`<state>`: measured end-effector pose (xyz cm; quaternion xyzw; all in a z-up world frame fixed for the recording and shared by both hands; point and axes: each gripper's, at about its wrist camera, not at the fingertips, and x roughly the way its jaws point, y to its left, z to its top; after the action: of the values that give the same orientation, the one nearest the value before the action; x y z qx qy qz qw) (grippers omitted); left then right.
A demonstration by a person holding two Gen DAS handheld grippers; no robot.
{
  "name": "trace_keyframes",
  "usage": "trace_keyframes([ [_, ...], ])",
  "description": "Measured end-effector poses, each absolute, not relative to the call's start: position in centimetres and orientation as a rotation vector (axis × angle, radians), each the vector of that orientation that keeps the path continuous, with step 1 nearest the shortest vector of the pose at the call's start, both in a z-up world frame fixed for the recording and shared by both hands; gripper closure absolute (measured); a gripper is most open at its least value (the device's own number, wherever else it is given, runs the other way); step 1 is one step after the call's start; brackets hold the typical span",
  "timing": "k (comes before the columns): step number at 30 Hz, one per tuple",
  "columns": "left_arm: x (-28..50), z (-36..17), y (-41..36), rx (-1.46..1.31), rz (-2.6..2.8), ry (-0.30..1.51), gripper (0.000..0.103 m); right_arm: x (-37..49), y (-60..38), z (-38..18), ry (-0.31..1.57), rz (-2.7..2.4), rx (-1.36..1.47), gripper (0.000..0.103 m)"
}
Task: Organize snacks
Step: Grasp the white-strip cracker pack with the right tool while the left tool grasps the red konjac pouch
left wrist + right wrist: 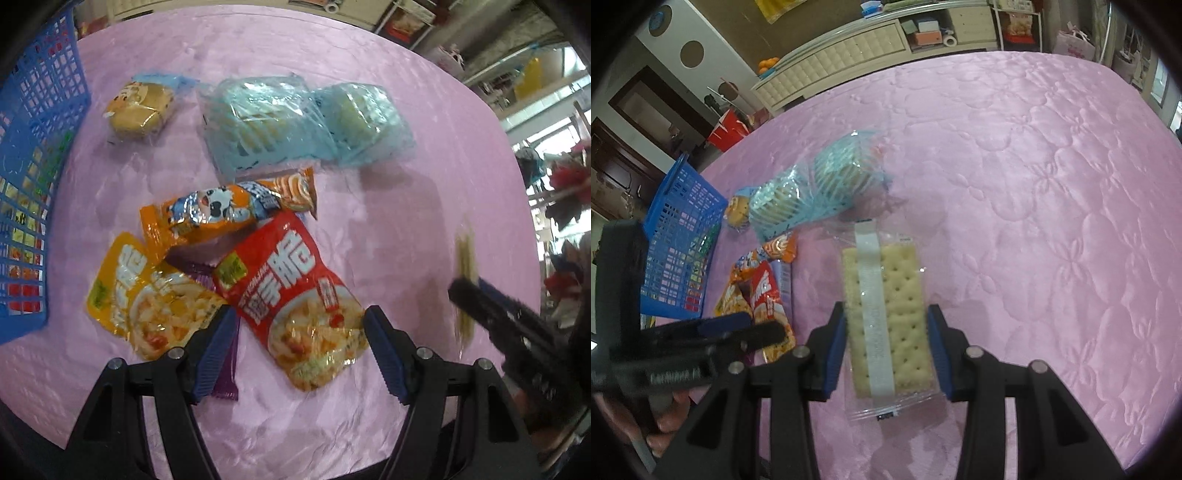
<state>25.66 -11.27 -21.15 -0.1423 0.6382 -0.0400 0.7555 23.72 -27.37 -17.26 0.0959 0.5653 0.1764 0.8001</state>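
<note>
Blue basket [33, 155] part-filled | right gripper [886, 347] pinches cracker pack [886, 317] | left gripper [299, 350] spread | six packs left mid-bed

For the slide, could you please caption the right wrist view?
Right gripper shut on a clear-wrapped cracker pack above the pink quilt.

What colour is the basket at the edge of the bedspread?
Blue, a plastic lattice basket; clearest in the left wrist view.

Left gripper [299, 332] spread, right gripper [886, 332] clamped.
</note>
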Motion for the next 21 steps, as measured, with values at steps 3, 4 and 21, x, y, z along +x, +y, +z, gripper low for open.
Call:
trace_keyframes([
  [3, 26.6, -21.4, -12.3, -0.289, -0.057, 1.373, 0.034, 23.9, -27.8, -17.7, 1.232, 0.398, 0.272, 0.057],
  [4, 26.8, -21.7, -12.7, -0.282, -0.05, 1.371, 0.034, 23.9, -27.8, -17.9, 1.239, 0.404, 0.295, 0.057],
  [21, 24.2, -22.2, -15.7, -0.144, -0.158, 1.392, 0.074, 22.7, -26.0, -16.7, 1.218, 0.388, 0.246, 0.056],
])
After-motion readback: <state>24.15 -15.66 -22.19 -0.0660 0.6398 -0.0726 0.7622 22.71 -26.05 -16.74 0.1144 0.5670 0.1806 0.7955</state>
